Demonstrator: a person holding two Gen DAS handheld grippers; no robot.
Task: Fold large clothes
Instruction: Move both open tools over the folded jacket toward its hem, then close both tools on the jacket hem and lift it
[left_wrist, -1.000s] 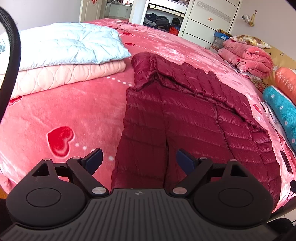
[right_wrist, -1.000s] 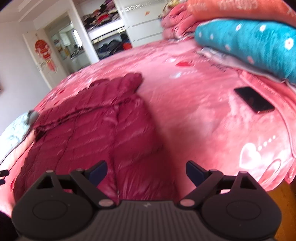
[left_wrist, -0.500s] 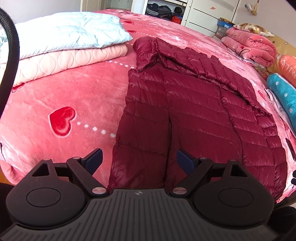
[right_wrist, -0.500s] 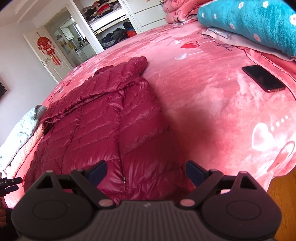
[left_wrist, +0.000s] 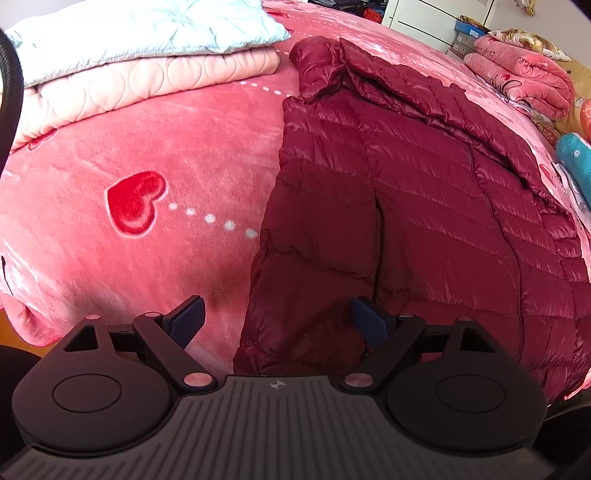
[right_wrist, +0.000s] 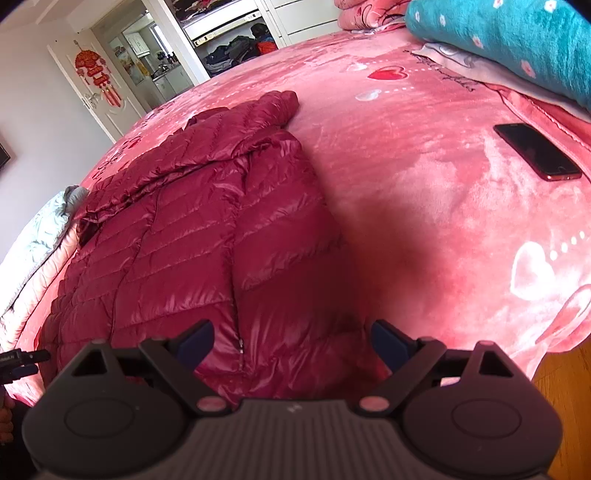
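A dark red quilted down jacket (left_wrist: 424, 206) lies flat on the pink bed, hem towards me, sleeves folded across its far end. It also shows in the right wrist view (right_wrist: 192, 258). My left gripper (left_wrist: 279, 321) is open and empty, low over the jacket's near left hem corner. My right gripper (right_wrist: 291, 341) is open and empty, low over the near right hem corner. Neither gripper holds any cloth.
The pink heart-print bed cover (left_wrist: 122, 221) spreads all round. Folded light blue and pink quilts (left_wrist: 140, 51) lie far left. A dark phone (right_wrist: 537, 151) lies on the bed to the right, below a teal blanket (right_wrist: 509, 40). Wooden floor (right_wrist: 561, 380) shows beyond the bed edge.
Both grippers have come down and forward towards the jacket's near hem, so the jacket looms larger. Both stay open. The jacket has not moved.
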